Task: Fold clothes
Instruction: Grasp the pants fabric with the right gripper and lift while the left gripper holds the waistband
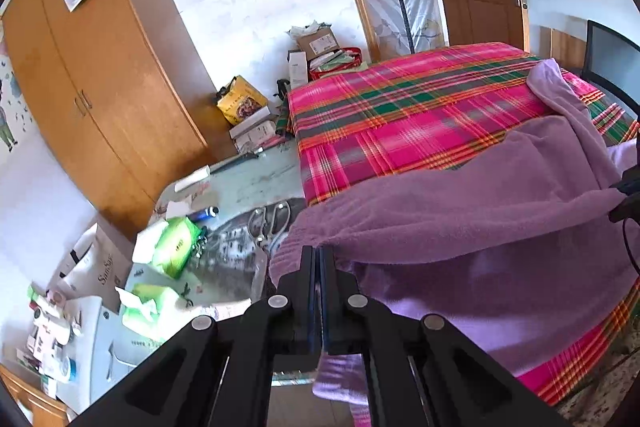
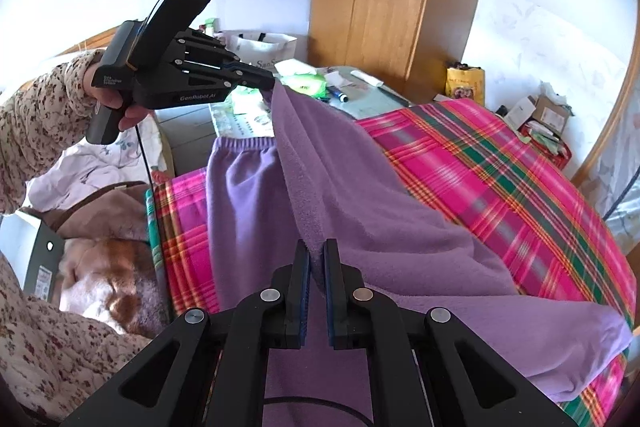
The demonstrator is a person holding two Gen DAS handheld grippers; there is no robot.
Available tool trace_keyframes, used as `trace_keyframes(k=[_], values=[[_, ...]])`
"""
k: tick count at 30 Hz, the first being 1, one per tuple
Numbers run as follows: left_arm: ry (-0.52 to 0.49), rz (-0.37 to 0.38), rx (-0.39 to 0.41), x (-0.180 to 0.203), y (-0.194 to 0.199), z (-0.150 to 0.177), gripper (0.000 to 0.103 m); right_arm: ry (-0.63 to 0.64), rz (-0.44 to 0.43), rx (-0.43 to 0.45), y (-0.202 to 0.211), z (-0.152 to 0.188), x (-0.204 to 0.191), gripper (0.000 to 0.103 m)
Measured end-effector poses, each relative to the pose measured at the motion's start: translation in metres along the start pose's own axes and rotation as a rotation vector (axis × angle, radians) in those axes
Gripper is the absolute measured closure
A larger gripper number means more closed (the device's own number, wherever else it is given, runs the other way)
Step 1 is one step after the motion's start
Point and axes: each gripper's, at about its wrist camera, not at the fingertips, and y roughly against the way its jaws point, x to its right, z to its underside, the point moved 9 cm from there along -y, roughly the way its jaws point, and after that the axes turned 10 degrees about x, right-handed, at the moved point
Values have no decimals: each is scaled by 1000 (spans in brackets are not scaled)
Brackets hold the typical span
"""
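Observation:
A purple fleece garment (image 1: pixel 480 211) with an elastic waistband (image 2: pixel 244 143) lies partly on a bed with a pink plaid sheet (image 1: pixel 400 107). One layer is lifted and stretched between both grippers. My left gripper (image 1: pixel 319 253) is shut on the cloth's left edge. In the right wrist view a hand in a floral sleeve holds the left gripper (image 2: pixel 269 83) raised over the waistband end. My right gripper (image 2: pixel 316 247) is shut on a fold of the purple cloth near the front. Its tip (image 1: pixel 624 203) shows at the right edge of the left wrist view.
A glass-topped table (image 1: pixel 256 179) beside the bed holds green tissue packs (image 1: pixel 178 247), scissors (image 1: pixel 272 223) and small items. A wooden wardrobe (image 1: pixel 104 99) stands behind it. Boxes and bags (image 1: pixel 320 55) sit by the wall. Brown and pink bedding (image 2: pixel 108 267) lies at the near left.

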Motion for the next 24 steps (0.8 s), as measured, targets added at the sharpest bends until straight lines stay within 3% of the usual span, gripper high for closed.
trace_keyframes(k=[15,24], values=[[46,7,-8,4,20,25,101,-4,-38,-29,2,21,-26,96],[73,28,-67,14,15,58,101,-20,-56,-75,-7,42,-37,96]])
